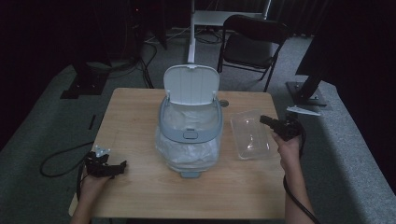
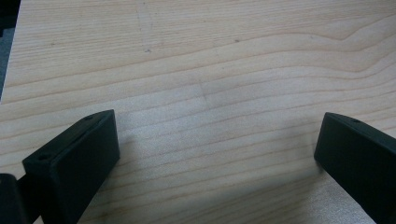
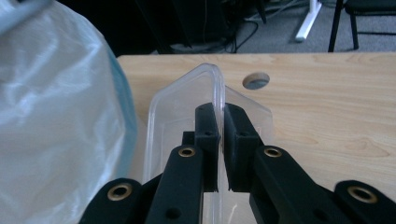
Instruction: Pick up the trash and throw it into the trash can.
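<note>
1. The clear plastic container (image 1: 252,134) lies on the worktop (image 1: 140,116) just right of the small lidded bin (image 1: 190,126), open side up; in the right claw view its thin wall (image 3: 217,93) stands upright between the jaws

2. Its long axis runs roughly from the person's side toward the far edge, slightly slanted, with one short end toward the person and the other toward the round cable hole (image 1: 224,102)

3. The right claw (image 1: 272,122) is pinched narrow on the container's right rim, jaws pointing left across the worktop toward the bin

4. The step in hand looks like the grasp itself: the rim is caught, and the container seems to rest on the wood, though I cannot tell whether its edge is lifted

5. The next move likely calls for a lift and a carry leftward over the bin's bag-lined mouth (image 1: 189,116), whose lid (image 1: 191,84) stands open; the thin wall may flex or slip

6. The left claw (image 1: 116,168) rests near the front left corner, jaws spread wide over bare wood (image 2: 210,93), holding nothing
</note>
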Tool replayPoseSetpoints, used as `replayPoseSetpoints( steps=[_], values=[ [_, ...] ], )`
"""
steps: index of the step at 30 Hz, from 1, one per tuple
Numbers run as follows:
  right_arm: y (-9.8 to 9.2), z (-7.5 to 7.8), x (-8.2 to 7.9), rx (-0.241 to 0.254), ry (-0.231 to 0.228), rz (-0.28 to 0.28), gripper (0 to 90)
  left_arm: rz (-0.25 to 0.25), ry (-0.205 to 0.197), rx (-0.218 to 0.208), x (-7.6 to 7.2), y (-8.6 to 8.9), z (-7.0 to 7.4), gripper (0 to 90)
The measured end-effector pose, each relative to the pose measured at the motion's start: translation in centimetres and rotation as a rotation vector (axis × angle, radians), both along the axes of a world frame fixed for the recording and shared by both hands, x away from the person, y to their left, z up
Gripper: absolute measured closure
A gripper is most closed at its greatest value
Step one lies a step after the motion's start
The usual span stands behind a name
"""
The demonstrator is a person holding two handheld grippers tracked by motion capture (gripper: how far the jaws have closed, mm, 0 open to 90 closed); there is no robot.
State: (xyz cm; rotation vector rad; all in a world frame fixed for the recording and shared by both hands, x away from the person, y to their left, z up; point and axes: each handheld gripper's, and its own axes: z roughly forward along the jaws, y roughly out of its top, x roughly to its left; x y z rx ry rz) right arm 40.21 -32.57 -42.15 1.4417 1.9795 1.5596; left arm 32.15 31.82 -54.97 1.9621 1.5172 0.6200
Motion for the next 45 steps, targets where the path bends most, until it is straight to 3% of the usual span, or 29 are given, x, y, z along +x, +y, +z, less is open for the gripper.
replayPoseSetpoints(
  steps=[19, 24, 45],
  values=[
    [0.2, 6.4, -3.6, 0.036, -0.179, 0.021, 85.3, -0.001, 0.001, 0.0, 0.0, 0.0, 0.0, 0.7],
    [0.3, 7.5, -4.0, 0.039, -0.2, 0.029, 85.3, -0.001, 0.001, 0.0, 0.0, 0.0, 0.0, 0.7],
    [2.5, 14.9, -5.4, 0.063, -0.365, 0.092, 85.3, -0.001, 0.001, 0.0, 0.0, 0.0, 0.0, 0.7]
  ],
)
